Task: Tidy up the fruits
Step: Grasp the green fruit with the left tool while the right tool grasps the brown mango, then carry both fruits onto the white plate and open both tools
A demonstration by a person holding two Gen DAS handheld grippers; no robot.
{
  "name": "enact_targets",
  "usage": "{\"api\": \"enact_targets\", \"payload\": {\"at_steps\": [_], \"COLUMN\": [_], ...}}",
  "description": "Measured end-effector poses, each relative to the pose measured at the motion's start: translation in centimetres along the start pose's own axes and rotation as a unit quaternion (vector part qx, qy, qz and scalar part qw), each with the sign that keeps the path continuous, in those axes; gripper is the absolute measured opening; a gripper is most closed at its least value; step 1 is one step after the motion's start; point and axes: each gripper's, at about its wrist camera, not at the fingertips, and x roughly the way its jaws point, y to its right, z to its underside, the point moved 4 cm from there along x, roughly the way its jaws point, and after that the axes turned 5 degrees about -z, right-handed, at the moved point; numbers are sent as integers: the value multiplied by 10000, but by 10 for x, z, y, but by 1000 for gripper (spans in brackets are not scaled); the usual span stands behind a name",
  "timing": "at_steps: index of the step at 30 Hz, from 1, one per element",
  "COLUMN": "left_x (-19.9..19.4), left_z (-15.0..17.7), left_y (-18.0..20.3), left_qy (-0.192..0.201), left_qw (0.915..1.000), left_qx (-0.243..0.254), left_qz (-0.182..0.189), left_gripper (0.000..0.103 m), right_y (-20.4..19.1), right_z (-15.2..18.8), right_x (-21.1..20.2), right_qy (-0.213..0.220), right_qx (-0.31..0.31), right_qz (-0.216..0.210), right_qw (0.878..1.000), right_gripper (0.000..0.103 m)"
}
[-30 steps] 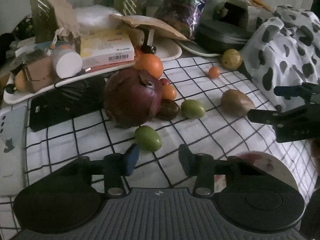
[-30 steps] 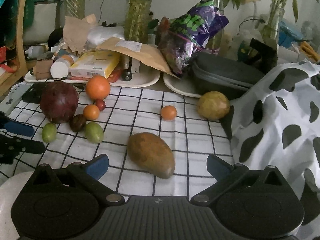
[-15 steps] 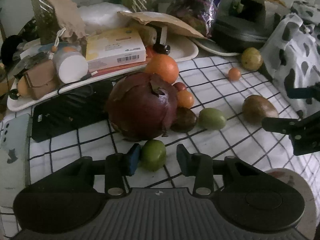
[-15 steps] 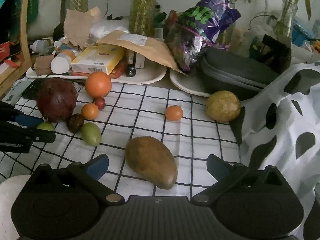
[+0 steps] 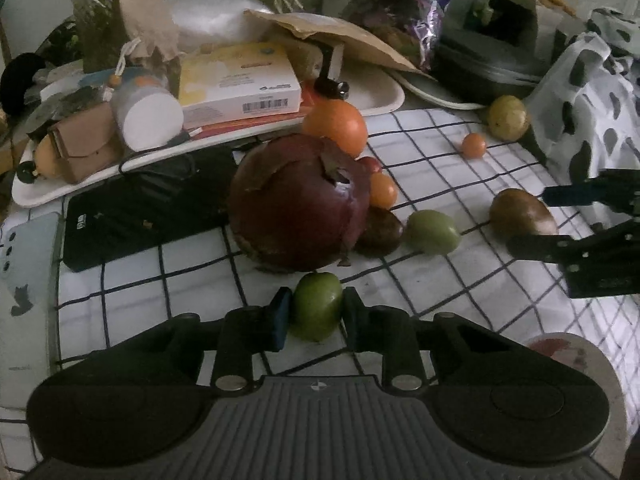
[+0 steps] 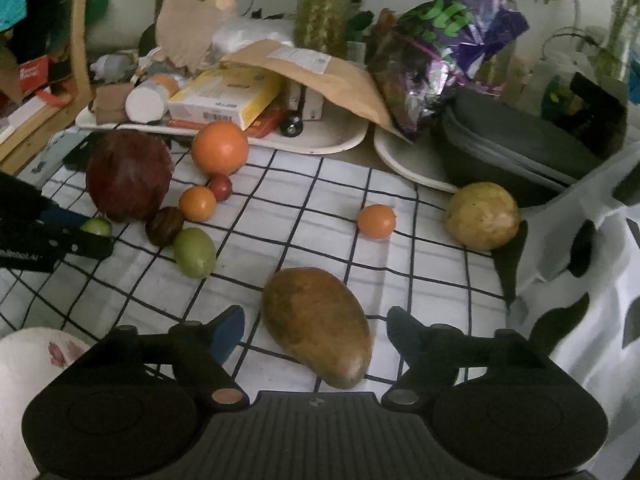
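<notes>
In the left wrist view my left gripper (image 5: 314,312) is shut on a small green fruit (image 5: 316,310) that rests on the checked cloth, just in front of a big dark red fruit (image 5: 300,204). Behind lie an orange (image 5: 335,128), small orange fruits, a dark brown fruit (image 5: 378,232) and a second green fruit (image 5: 432,231). In the right wrist view my right gripper (image 6: 316,330) is open, one finger on each side of a brown oval fruit (image 6: 318,326) on the cloth. A small orange fruit (image 6: 376,221) and a yellow round fruit (image 6: 482,215) lie beyond.
A white plate (image 6: 28,360) sits at the near left of the cloth, seen also in the left wrist view (image 5: 580,360). White trays with boxes and bags (image 6: 224,100) crowd the back. A spotted cloth (image 6: 580,280) lies on the right. A black phone (image 5: 140,208) lies at the left.
My left gripper moved forward around the small green fruit and closed on it. My right gripper moved forward and narrowed so that its fingers flank the brown oval fruit.
</notes>
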Motion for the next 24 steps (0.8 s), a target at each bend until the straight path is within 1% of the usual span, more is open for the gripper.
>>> {"api": "enact_targets", "payload": {"at_steps": [2, 5, 7, 9, 13, 20, 23, 24], "left_x": [-2, -5, -7, -8, -11, -22, -28, -31], "left_z": [-1, -2, -3, -3, -2, -2, -2, -2], "left_y": [2, 3, 5, 7, 9, 8, 9, 10], "left_qy": [15, 15, 38, 55, 70, 160, 219, 251], "left_qw": [10000, 9999, 9998, 9997, 9994, 9988, 9985, 9982], "left_qx": [46, 49, 79, 118, 195, 182, 165, 168], "left_qz": [31, 106, 175, 228, 288, 426, 478, 516], "left_gripper": [27, 27, 27, 27, 27, 27, 27, 27], "right_y": [1, 3, 8, 10, 9, 3, 3, 3], "right_z": [0, -1, -2, -3, -3, -1, -2, -2], "right_x": [3, 8, 13, 15, 14, 9, -4, -4], "right_qy": [-17, 20, 71, 114, 135, 113, 314, 314], "right_qx": [-32, 25, 222, 317, 358, 262, 337, 337], "right_qz": [32, -79, -159, -213, -349, -144, -92, -92], "right_qw": [10000, 10000, 9996, 9992, 9987, 9995, 9989, 9989], "right_gripper": [69, 68, 68, 66, 53, 51, 51, 51]}}
